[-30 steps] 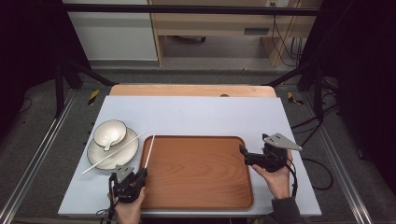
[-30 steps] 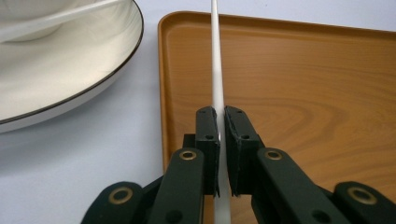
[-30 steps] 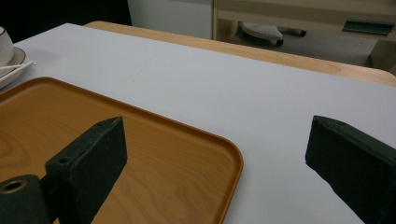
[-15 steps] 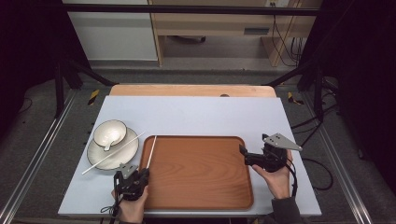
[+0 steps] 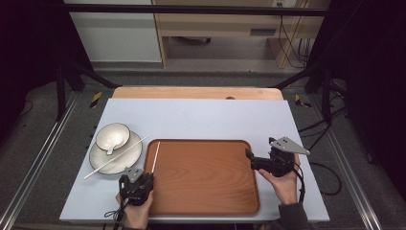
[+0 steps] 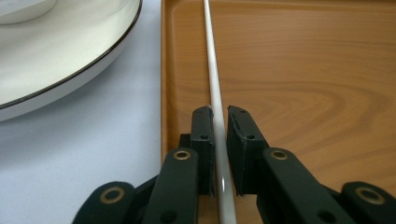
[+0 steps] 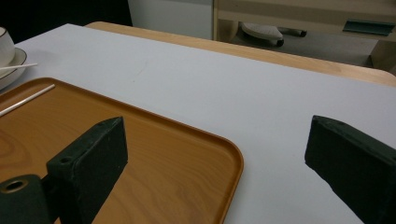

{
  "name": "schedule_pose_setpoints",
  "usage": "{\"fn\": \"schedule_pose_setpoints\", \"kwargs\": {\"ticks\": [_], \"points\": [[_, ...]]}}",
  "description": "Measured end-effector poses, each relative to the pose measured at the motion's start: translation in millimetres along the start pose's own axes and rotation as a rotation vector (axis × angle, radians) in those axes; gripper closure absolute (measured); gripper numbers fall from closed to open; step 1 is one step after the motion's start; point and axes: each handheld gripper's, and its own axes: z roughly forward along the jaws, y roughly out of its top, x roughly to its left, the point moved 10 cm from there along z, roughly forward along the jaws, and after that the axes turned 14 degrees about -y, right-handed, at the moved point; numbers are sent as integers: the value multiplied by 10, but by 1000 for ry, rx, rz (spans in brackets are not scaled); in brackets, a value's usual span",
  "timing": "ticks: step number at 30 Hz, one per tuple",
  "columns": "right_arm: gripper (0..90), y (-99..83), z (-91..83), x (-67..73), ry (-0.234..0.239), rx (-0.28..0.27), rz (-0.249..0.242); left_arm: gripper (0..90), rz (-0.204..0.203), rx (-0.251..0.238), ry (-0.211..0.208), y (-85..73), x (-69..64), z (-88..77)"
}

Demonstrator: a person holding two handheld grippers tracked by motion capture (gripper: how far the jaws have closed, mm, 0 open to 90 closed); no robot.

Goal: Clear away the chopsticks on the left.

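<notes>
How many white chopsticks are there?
2. One chopstick lies across the plate beside the bowl. The other chopstick lies on the tray's left side, between the left gripper's jaws.

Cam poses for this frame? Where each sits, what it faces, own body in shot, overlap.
High view: above the near table edge, facing forward and down; both hands, left gripper, right gripper.
Left gripper view: rides the left gripper, looks along the chopstick over the tray.
Right gripper view: rides the right gripper, faces the tray corner.
Shared: tray, chopstick, plate.
</notes>
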Motion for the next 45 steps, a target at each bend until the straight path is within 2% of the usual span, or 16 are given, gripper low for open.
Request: {"fn": "schedule_pose_setpoints", "kwargs": {"ticks": [3, 6, 8, 14, 18, 21, 27, 29, 31, 34, 38, 41, 43, 45], "points": [[61, 8, -6, -4, -2, -3, 2, 767, 13, -6, -18, 18, -20, -11], [60, 16, -16, -9, 0, -5, 8, 709, 23, -18, -66, 75, -50, -39], [60, 19, -21, -13, 0, -6, 13, 660, 47, -33, -63, 147, -36, -81], [60, 16, -14, -11, -2, -5, 12, 512, 120, -90, -102, 414, -15, -256], [61, 13, -14, -6, -3, -4, 9, 433, 170, -118, -173, 595, -9, -351], [62, 25, -25, -14, -5, -9, 13, 371, 215, -99, -215, 715, 38, -410], [62, 27, -28, -3, -5, -7, 13, 306, 233, -93, -328, 910, 102, -515], [62, 24, -27, 1, -2, -7, 8, 291, 271, -69, -325, 918, 147, -536], [62, 19, -22, -2, -4, -7, 8, 285, 312, -70, -314, 925, 203, -584], [62, 20, -20, -9, -5, -7, 11, 269, 319, -70, -335, 902, 261, -637], [62, 20, -24, -9, -8, -6, 11, 247, 366, -62, -344, 850, 339, -672], [62, 14, -16, -2, -5, -2, 11, 236, 407, -32, -347, 803, 377, -690], [62, 6, -7, -7, -8, -3, 5, 233, 415, -27, -343, 774, 422, -722], [62, -1, -2, -6, -4, 1, 8, 231, 405, -32, -333, 767, 508, -757]]}}
